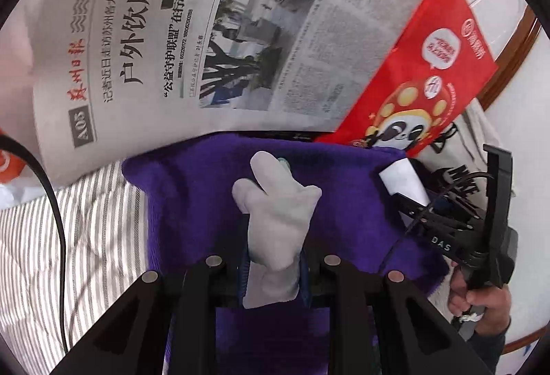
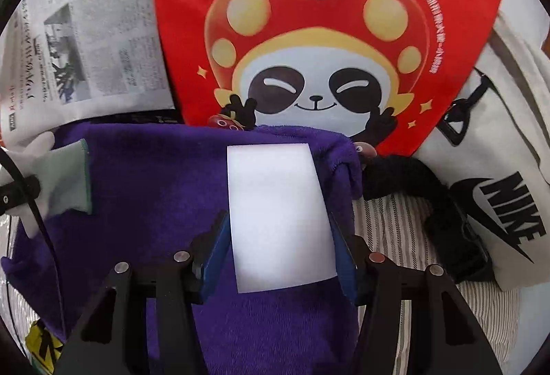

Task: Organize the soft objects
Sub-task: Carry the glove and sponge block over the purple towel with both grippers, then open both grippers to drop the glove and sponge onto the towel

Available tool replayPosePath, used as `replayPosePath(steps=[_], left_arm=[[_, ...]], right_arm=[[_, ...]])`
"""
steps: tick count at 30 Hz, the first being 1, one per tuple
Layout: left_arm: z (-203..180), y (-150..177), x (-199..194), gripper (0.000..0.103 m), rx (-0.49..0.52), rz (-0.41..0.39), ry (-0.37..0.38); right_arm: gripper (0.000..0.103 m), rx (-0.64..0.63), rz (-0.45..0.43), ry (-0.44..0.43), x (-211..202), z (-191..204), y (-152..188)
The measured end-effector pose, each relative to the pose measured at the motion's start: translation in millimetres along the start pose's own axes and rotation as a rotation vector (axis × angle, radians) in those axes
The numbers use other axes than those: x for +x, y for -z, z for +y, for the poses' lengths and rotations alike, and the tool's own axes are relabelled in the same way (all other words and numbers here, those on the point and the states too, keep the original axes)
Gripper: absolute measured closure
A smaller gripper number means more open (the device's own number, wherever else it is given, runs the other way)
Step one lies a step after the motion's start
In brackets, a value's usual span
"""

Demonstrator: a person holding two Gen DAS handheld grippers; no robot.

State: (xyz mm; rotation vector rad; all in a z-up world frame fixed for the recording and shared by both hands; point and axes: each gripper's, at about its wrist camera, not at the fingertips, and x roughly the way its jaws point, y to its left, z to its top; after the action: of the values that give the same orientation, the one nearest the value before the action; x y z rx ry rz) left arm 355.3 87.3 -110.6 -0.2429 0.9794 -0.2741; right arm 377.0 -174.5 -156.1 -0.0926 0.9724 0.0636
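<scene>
A purple towel [image 1: 343, 210] lies spread on the striped bedding, also in the right wrist view [image 2: 154, 189]. My left gripper [image 1: 273, 266] is shut on a pale grey-white soft toy [image 1: 275, 213], held over the towel; the toy also shows at the left of the right wrist view [image 2: 51, 175]. My right gripper [image 2: 278, 258] is shut on a white rectangular sponge [image 2: 278, 216], held over the towel's right part; the sponge [image 1: 404, 180] and that gripper [image 1: 447, 230] show at the right of the left wrist view.
A newspaper [image 1: 213, 41] and a red panda-print bag [image 2: 326, 41] lie beyond the towel. A white Nike bag [image 2: 508, 203] with a black strap [image 2: 429, 196] lies at the right. Striped bedding [image 1: 79, 237] lies underneath. A black cable [image 1: 51, 196] crosses the left.
</scene>
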Motion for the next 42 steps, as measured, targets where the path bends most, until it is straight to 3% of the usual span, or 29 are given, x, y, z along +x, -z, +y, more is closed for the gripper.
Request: replayPosePath(steps=[11,19,21,23,25,32,35,42], left_arm=[[7.0,3.1,22.3,0.079,0.014,0.049,-0.117],[2.2,7.4,37.3,0.076,0.031,0.077,-0.130],[2.9,8.5,39.6,0.072,0.029,0.086,-0.132],[3.1,9.4,41.3,0.061,0.026,0.103,-0.149],[2.6,7.8,42.6,0.057,0.034,0.104,-0.164],[-4.9,5.6,37.5,0.040,0.072,0.136,-0.165],[-10.5,3.4,28.1,0.037,0.091,0.125,-0.199],[-19.9,-4.4,5.4,0.036,0.093,0.098,-0.193]], right_arm=[[0.047,-0.007,0.060,-0.019,23.7,3.5,-2.8],[0.046,0.002,0.088,-0.041,34.3,1.2,-3.0],[0.042,0.000,0.088,-0.040,35.2,1.1,0.6],[0.032,0.003,0.100,-0.062,37.6,0.6,0.4],[0.023,-0.005,0.104,-0.100,40.9,-0.7,-2.1],[0.016,-0.054,0.064,-0.046,25.8,13.3,1.1],[0.016,-0.062,0.054,-0.039,16.4,16.2,2.7],[0.016,-0.053,-0.001,0.006,-29.4,13.3,7.4]])
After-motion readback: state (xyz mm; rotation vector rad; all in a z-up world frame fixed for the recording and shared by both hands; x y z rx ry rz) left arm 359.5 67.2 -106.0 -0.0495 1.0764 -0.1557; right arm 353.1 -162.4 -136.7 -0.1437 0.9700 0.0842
